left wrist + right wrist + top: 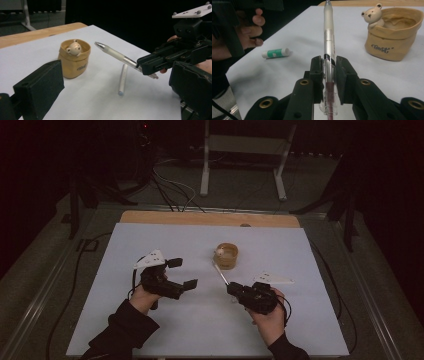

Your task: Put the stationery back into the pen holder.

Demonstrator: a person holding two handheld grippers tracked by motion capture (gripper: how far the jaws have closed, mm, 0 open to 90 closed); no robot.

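In the right gripper view the pen (329, 45) runs off the top edge at its tip and off the bottom edge at its rear, its middle hidden between the jaws. The lettering on the tan pot (395, 37) is too blurred to read, and the left hand (242, 32) is cut by the frame's left edge.

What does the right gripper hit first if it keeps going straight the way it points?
Probably the tan bear pot. The right gripper holds a pen aimed forward, its tip close to the pot's near side; it might slip just past its left edge, depth unclear.
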